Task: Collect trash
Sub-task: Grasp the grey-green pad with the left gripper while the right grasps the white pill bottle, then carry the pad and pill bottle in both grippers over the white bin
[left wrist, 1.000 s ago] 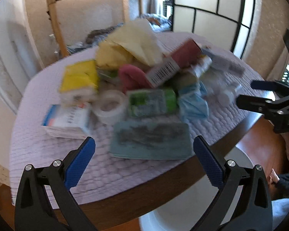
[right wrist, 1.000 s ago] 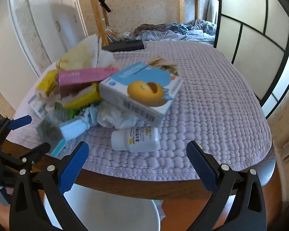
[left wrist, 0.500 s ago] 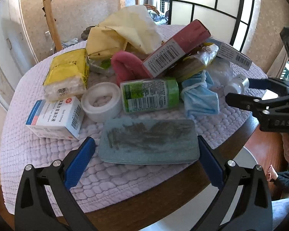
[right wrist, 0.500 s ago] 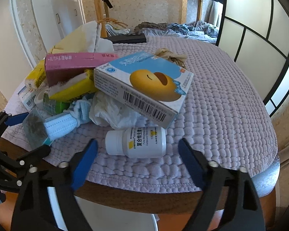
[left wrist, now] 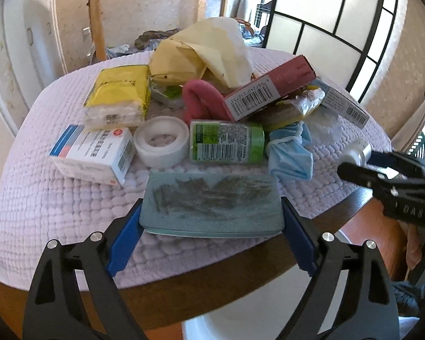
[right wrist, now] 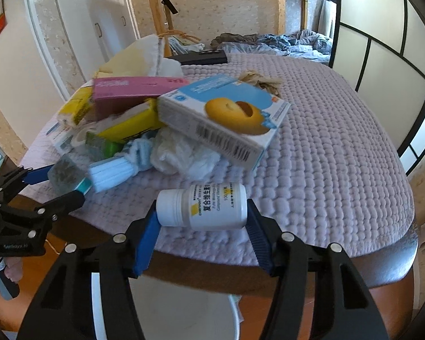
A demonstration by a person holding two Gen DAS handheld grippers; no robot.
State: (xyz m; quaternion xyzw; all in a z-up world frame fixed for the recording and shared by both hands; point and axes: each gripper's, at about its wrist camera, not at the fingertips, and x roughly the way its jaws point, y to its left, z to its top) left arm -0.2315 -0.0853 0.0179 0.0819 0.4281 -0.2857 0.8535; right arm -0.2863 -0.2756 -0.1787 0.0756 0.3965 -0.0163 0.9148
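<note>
Trash heaped on the lilac quilted cloth (right wrist: 340, 153), and each of my grippers has closed around a piece at the near table edge.

My left gripper (left wrist: 211, 221) has its blue pads against both short ends of the flat teal sponge (left wrist: 211, 202) with a dirty grey top, lying at the cloth's near edge; my right gripper (right wrist: 202, 228) has its pads pressed to the cap and base of the white pill bottle (right wrist: 204, 206) lying on its side. Behind the sponge sit a tape roll (left wrist: 161, 141), a green-labelled container (left wrist: 226, 141), a crumpled blue face mask (left wrist: 290, 153) and a white medicine box (left wrist: 93, 154); a pink carton (left wrist: 269, 92) leans over them. Behind the bottle, a blue pastry box (right wrist: 223, 116) rests tilted on crumpled white plastic (right wrist: 184, 154). A white bin (right wrist: 167, 311) stands below the table edge.
</note>
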